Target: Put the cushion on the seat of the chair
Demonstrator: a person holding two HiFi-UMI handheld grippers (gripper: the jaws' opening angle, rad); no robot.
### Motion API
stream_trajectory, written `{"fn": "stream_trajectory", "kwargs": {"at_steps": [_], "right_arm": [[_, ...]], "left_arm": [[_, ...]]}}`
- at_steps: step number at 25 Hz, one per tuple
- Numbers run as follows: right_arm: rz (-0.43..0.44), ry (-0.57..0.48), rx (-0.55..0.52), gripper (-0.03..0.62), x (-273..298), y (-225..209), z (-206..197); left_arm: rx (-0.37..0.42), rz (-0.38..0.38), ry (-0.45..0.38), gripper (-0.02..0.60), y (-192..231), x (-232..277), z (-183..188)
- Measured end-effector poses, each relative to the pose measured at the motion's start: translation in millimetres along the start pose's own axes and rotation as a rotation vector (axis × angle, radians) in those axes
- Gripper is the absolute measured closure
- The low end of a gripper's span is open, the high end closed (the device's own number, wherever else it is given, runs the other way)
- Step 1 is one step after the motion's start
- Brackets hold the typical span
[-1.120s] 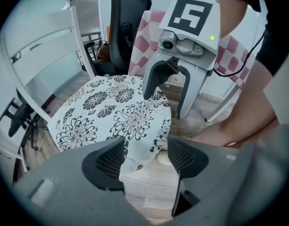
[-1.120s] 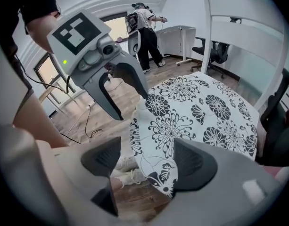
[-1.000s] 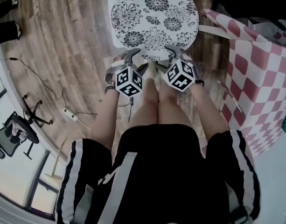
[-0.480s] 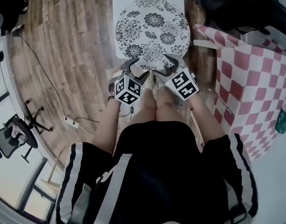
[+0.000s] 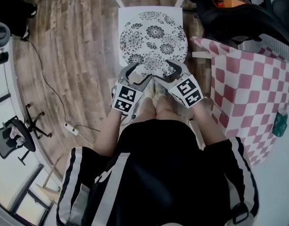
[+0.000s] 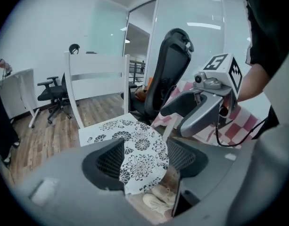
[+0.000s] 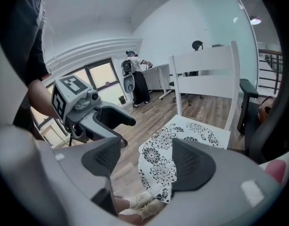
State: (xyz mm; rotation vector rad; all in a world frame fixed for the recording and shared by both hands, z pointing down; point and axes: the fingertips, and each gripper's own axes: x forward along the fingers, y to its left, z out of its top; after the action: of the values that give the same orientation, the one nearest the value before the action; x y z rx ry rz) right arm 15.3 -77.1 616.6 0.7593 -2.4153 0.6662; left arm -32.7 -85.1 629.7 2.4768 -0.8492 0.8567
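A white cushion with black flower print point(image 5: 153, 39) lies on the seat of a white wooden chair point(image 5: 123, 14); its front edge hangs a little over the seat's front. My left gripper point(image 5: 136, 75) and right gripper point(image 5: 171, 72) sit side by side at that front edge, both open. In the left gripper view the cushion point(image 6: 140, 155) shows in the wide gap between the jaws of the left gripper point(image 6: 144, 163), untouched by the pads, with the chair back point(image 6: 97, 73) behind. The right gripper view shows the cushion point(image 7: 164, 160) the same way, between its spread jaws.
A red-and-white checked tablecloth point(image 5: 257, 93) stands close on the right, a black office chair point(image 5: 238, 13) behind it. A cable and power strip point(image 5: 71, 126) lie on the wooden floor at left. My shoes point(image 5: 156, 91) are just under the seat's front. A person point(image 7: 137, 81) stands far off.
The head view has shifted, so the chair sits lower in the picture and its back rail shows. Both grippers stay open at the cushion's front edge; the cushion has not moved on the seat.
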Motion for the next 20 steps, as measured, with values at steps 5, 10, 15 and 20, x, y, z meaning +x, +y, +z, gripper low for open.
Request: {"fn": "stream_trajectory", "kwargs": {"at_steps": [5, 10, 15, 20], "right_arm": [[0.008, -0.065, -0.012, 0.266, -21, 6, 33], [-0.021, -0.111, -0.068, 0.266, -39, 11, 60], [-0.049, -0.171, -0.091, 0.266, -56, 13, 87], [-0.082, -0.245, -0.118, 0.266, -75, 14, 120]], "left_arm": [[-0.032, 0.028, -0.074, 0.295, -2, -19, 27], [-0.02, 0.045, -0.138, 0.295, -2, -42, 55], [-0.009, 0.073, -0.207, 0.295, 4, -70, 84], [0.0, 0.088, -0.287, 0.295, 7, -89, 118]]}}
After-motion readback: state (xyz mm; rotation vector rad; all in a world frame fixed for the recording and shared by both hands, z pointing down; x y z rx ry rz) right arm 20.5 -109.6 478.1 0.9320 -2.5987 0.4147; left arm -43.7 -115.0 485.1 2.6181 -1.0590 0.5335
